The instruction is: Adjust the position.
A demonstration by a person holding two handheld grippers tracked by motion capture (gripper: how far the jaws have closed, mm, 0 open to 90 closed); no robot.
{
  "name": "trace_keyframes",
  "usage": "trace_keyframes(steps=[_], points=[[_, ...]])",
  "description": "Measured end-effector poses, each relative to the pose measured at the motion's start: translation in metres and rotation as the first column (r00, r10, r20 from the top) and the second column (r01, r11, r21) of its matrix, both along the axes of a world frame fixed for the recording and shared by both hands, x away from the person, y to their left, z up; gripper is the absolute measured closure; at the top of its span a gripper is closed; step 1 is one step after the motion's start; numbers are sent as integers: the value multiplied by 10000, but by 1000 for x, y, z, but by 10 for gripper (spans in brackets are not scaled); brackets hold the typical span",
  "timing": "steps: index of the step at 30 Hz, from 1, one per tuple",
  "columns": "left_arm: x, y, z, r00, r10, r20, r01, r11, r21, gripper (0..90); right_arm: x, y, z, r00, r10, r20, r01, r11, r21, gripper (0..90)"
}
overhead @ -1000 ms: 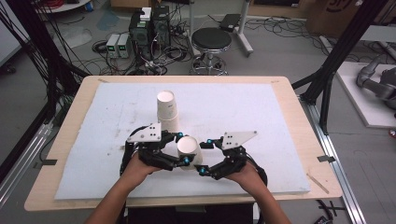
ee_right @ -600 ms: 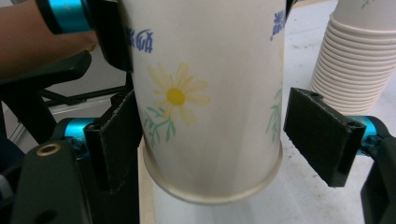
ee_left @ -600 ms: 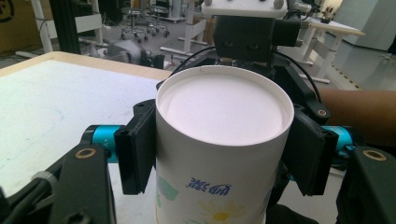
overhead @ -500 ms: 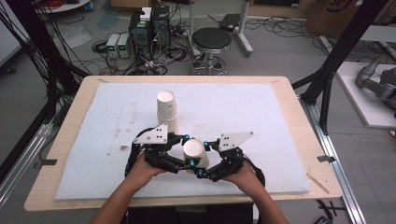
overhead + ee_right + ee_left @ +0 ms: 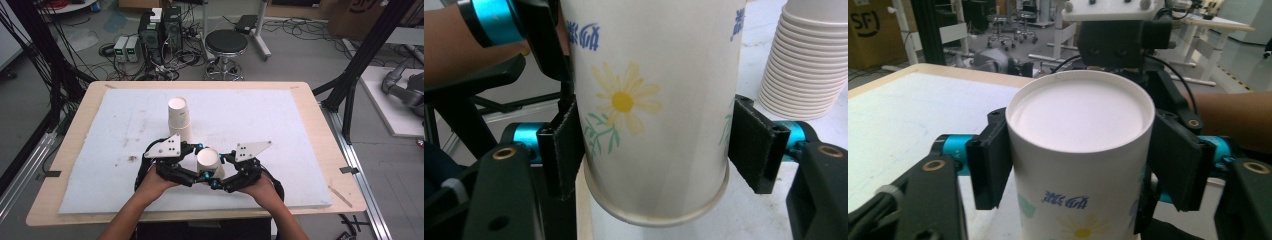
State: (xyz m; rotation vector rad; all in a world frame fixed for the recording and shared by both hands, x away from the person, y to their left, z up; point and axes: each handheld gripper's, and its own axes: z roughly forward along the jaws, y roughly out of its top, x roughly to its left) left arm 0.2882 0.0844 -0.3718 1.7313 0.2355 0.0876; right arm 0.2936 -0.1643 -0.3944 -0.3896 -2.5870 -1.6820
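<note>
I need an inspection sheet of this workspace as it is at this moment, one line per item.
Surface: white mat on a wooden table, with dark smudges at the mat's left.
Job's things: an upside-down paper cup with a daisy print, lifted between both grippers; a stack of cups stands upside down behind it.
Clutter: nothing seen on the mat.
Grippers: left gripper holds the cup near its closed base; right gripper has just been closing, its pads now against the cup near the rim.
Cables: black cables trail from both grippers toward the person.
Surroundings: stool, electronics boxes and loose wires on the floor.
</note>
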Motion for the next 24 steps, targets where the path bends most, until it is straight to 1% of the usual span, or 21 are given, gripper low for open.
trace_keyframes(steps=[1, 8, 9, 12, 17, 21, 23, 24], points=[[0, 1, 0, 10000, 41, -1, -41, 10000, 27, 319, 0, 0, 0, 10000, -23, 82, 23, 10000, -35, 317], [2, 8, 3, 9991, 414, -117, -415, 9991, -95, 245, 0, -2, 0, 9998, -105, 158, 106, 9999, -117, 337], [2, 9, 3, 9988, 449, -183, -451, 9989, -108, 245, 0, -2, 0, 9998, -105, 158, 106, 9999, -117, 337], [2, 13, 4, 9980, 519, -350, -520, 9986, -5, 205, 0, -3, 1, 9998, -78, 209, 81, 9999, -149, 342], [2, 18, 6, 9975, 416, -566, -408, 9991, 143, 178, -1, -1, 2, 9995, 85, 292, -76, 9995, -323, 345], [1, 22, 8, 9975, 176, -684, -144, 9988, 465, 173, -1, -2, 4, 9991, 134, 393, -117, 9990, -434, 346], [1, 24, 9, 9972, 97, -738, -57, 9985, 543, 172, 0, -3, 5, 9990, 137, 420, -116, 9987, -487, 346], [1, 24, 9, 9970, 74, -774, -28, 9982, 596, 172, 1, -3, 6, 9987, 94, 504, -62, 9979, -643, 346]])
